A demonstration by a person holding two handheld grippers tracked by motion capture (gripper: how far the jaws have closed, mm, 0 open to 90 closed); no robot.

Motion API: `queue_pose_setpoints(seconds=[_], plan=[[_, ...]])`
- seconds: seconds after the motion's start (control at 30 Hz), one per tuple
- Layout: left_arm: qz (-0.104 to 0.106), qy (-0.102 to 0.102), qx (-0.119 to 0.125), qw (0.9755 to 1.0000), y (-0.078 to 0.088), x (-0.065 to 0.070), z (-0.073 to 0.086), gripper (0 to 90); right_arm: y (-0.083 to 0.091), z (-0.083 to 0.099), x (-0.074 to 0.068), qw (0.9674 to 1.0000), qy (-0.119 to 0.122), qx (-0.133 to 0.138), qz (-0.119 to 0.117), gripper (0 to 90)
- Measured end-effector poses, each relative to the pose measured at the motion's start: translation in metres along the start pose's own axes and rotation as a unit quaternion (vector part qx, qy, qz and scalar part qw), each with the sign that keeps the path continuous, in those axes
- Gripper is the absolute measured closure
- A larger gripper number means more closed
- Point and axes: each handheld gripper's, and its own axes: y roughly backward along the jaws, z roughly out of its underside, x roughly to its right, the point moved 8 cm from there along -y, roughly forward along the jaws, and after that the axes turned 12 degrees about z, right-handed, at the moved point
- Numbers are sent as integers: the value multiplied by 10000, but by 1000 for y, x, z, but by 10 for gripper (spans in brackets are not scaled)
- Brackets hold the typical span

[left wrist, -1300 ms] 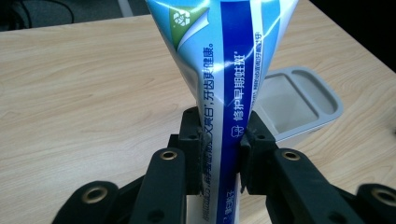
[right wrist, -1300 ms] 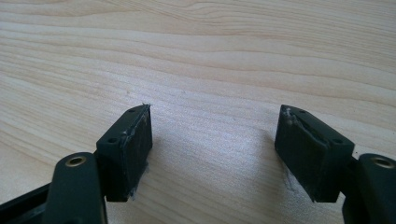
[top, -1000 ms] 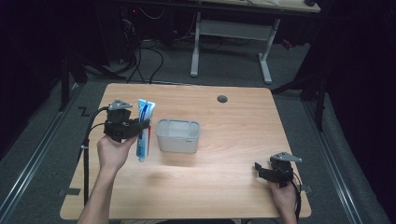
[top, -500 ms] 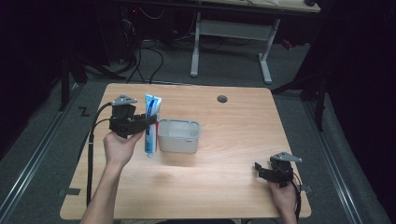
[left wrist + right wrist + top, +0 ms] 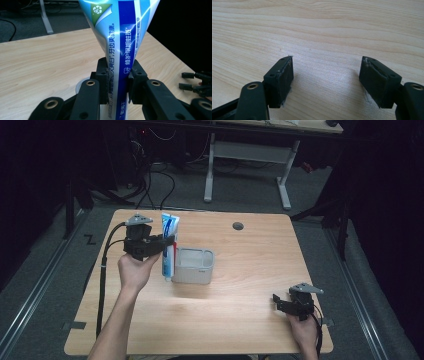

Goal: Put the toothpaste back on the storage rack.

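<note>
From above, the left claw [image 5: 167, 242] is clamped across a blue-and-white toothpaste tube [image 5: 168, 245], gripping it about halfway along. The tube stands nearly upright in the grip, its flat crimped end above the claw and its cap end hanging below, lifted off the table [image 5: 250, 320]. Just to the right of that claw, and touching or almost touching the tube's lower part, sits a clear plastic box [image 5: 194, 266]. The right claw [image 5: 278, 302] rests low over the near right part of the table, well apart from the tube and the box, with nothing in it.

Along the left claw [image 5: 117, 75], both pads press on the toothpaste tube [image 5: 120, 37] from either side, pinching its body narrow; the tube fans wide above the grip. Beyond and below to the right, the other claw's black tips [image 5: 192, 81] show above the wood.

Along the right claw [image 5: 325, 75], the two pads stand wide apart over bare table [image 5: 324, 30], close to its surface, with only wood grain between them.
</note>
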Motion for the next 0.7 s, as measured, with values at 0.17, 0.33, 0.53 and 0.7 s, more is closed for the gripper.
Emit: queue_pose_setpoints(seconds=[0.17, 0.33, 0.53, 0.7], plan=[[16, -58, 89, 9999, -5, 3, -9, 746, 0, 0, 0, 10000, -1, 0, 1, 276], [92, -165, 124, 9997, -12, 8, -15, 745, 0, 0, 0, 10000, 0, -1, 2, 276], [84, -305, 189, 9993, -19, 12, -24, 745, 0, 0, 0, 10000, 1, 0, 3, 276], [74, -385, 203, 9990, -25, 15, -29, 745, 0, 0, 0, 10000, 2, 0, 3, 276]])
